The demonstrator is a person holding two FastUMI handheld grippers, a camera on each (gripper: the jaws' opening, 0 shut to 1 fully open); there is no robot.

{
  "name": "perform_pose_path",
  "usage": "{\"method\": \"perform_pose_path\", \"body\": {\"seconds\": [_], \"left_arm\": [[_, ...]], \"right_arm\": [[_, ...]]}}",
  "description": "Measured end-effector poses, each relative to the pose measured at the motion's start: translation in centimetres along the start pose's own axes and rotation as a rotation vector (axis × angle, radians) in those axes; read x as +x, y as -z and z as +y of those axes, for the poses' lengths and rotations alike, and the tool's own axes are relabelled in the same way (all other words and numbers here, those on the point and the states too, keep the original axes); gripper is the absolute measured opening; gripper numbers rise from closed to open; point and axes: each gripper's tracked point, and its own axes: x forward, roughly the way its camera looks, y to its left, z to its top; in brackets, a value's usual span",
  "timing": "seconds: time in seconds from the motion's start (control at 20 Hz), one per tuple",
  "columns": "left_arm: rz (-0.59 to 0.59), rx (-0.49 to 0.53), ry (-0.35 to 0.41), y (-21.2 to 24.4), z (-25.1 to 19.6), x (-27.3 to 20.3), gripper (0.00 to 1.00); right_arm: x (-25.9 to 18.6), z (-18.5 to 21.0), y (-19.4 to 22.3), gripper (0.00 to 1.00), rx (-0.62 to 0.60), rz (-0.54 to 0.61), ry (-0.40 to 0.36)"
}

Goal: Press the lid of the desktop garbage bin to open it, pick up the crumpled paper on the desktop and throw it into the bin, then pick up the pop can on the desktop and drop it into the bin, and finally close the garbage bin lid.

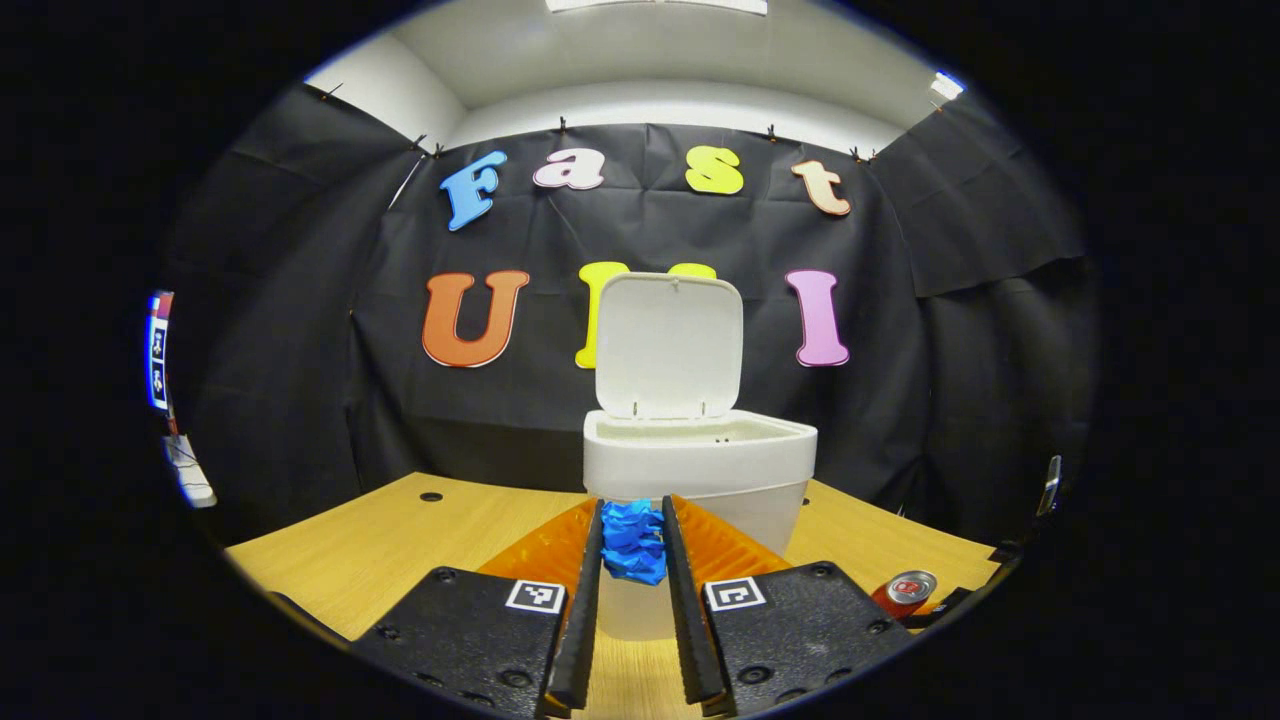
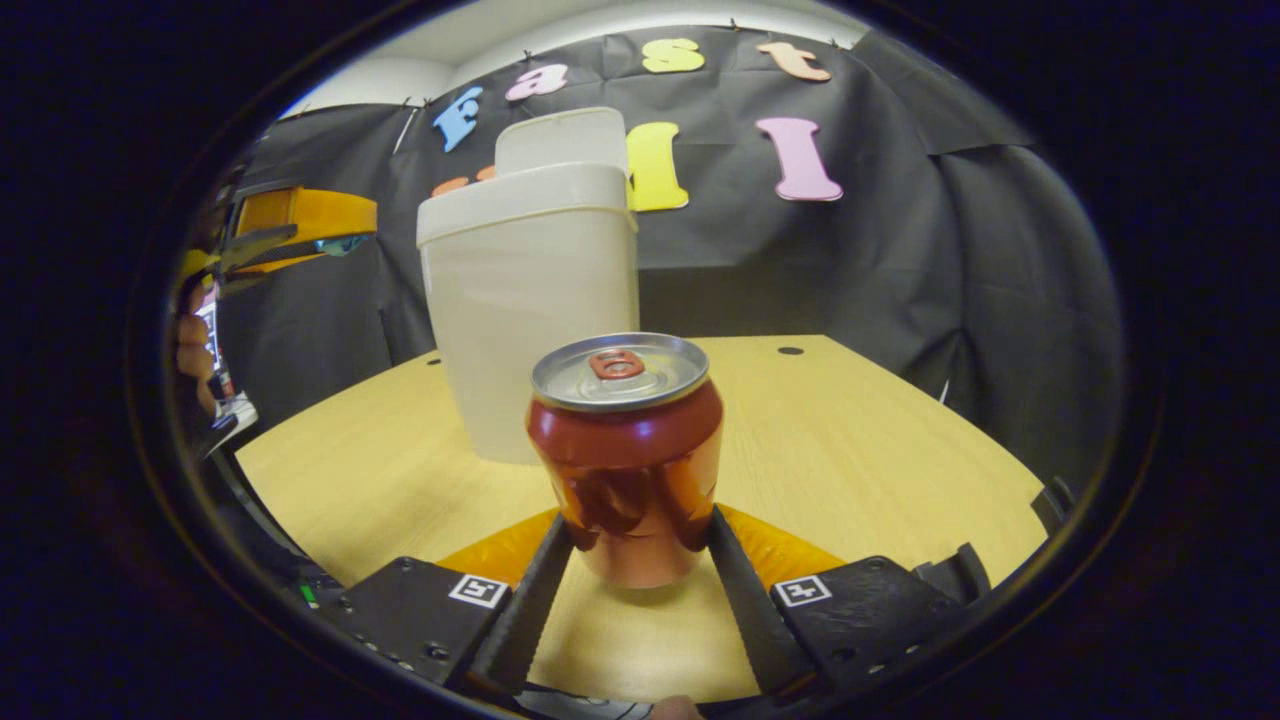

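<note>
My left gripper (image 1: 633, 512) is shut on the blue crumpled paper (image 1: 633, 545), held above the table just in front of the white garbage bin (image 1: 715, 465). The bin's lid (image 1: 668, 345) stands upright and open. In the right gripper view, the red pop can (image 2: 625, 455) stands upright on the wooden table (image 2: 860, 450), and my right gripper (image 2: 640, 520) has a finger pressed against each side of its lower part. Behind the can rises the bin (image 2: 530, 310) with its raised lid (image 2: 560, 138). The left gripper (image 2: 290, 225) hangs high at the far left, beside the bin's rim.
From the left gripper view the pop can (image 1: 908, 590) lies low at the right, near the table edge (image 1: 300, 570). A person's hand (image 2: 190, 350) is at the far left. Black cloth walls close the booth behind and beside the table.
</note>
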Motion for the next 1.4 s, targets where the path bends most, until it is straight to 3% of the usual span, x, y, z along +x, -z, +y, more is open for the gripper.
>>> {"method": "perform_pose_path", "body": {"seconds": [0.3, 0.35, 0.65, 0.7, 0.9, 0.95, 1.05, 1.1, 1.25, 1.3, 1.4], "left_arm": [[-0.085, 0.022, 0.025, -5.9, -0.6, 4.4, 0.4], [-0.082, 0.029, 0.027, -6.4, -0.7, 5.4, 0.36], [-0.017, -0.006, 0.052, -5.8, -1.0, 10.0, 0.37], [-0.014, 0.004, 0.044, -5.7, -0.8, 10.5, 0.32], [0.025, 0.016, 0.054, -4.5, -1.2, 12.0, 0.43], [0.033, 0.017, 0.059, -4.2, -1.3, 12.2, 0.4], [0.058, 0.018, 0.068, -3.6, -1.4, 12.5, 0.43], [0.065, 0.018, 0.073, -3.5, -1.6, 12.6, 0.5], [0.049, 0.016, 0.061, -3.9, -1.3, 12.5, 0.84], [0.035, 0.018, 0.059, -4.5, -1.2, 12.3, 0.99], [0.01, 0.02, 0.056, -4.9, -1.1, 11.9, 0.99]], "right_arm": [[-1.0, -2.2, -1.9, 0.81, 0.007, -0.059, 0.029], [-1.1, -2.4, -2.1, 0.82, 0.009, -0.062, 0.033], [-1.0, -2.2, -2.8, 0.81, -0.017, -0.077, 0.02], [-1.0, -2.3, -3.0, 0.81, -0.02, -0.085, 0.021], [-0.7, -2.3, -3.5, 0.81, -0.013, -0.096, 0.022], [-0.6, -2.4, -3.6, 0.81, -0.01, -0.097, 0.024], [-0.5, -2.4, -3.5, 0.81, -0.01, -0.097, 0.025], [-0.4, -2.5, -3.4, 0.81, -0.009, -0.096, 0.024], [-0.3, -2.6, -3.1, 0.81, -0.002, -0.089, 0.023], [-0.3, -2.6, -3.0, 0.81, -0.001, -0.088, 0.024], [-0.3, -2.7, -2.8, 0.81, 0.002, -0.087, 0.027]]}}
